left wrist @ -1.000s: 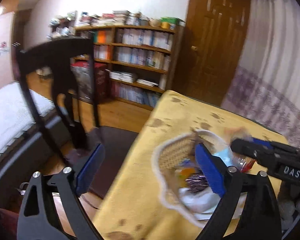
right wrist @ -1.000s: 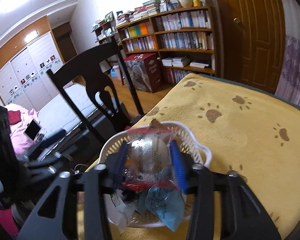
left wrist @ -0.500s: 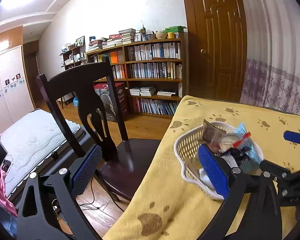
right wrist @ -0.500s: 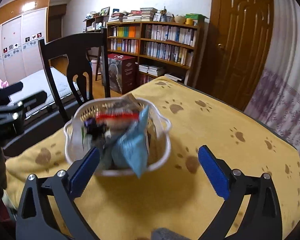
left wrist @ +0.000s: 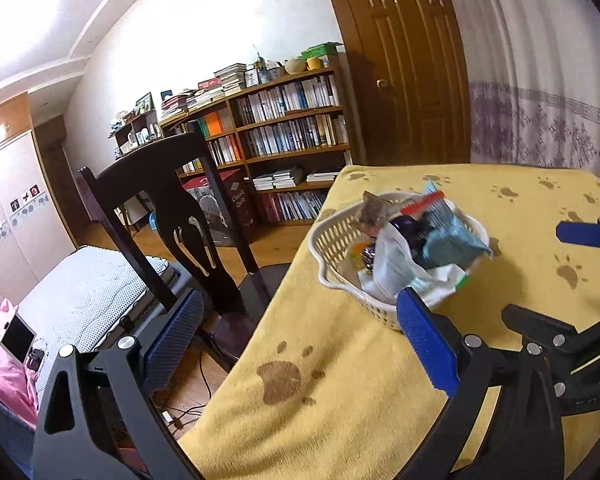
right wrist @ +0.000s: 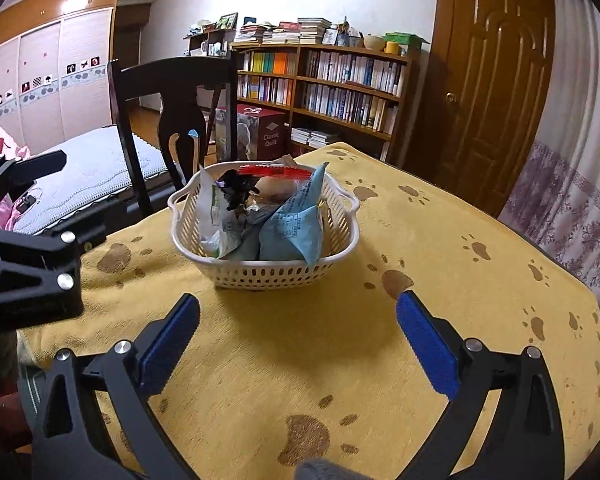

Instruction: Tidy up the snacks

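A white plastic basket with holes [right wrist: 266, 270] sits on the worktop with the yellow paw-print cloth [right wrist: 340, 360], near its far left edge. It is full of snack packets, and a light blue packet [right wrist: 296, 228] leans at the front. The right hand-held gripper [right wrist: 296, 340] is wide apart and empty, well short of the basket. The left hand-held gripper [left wrist: 296, 340] is also wide apart and empty, just beside the basket.

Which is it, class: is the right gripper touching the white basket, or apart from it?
Apart. In the right wrist view, bare yellow cloth lies between the open right gripper and the white basket.
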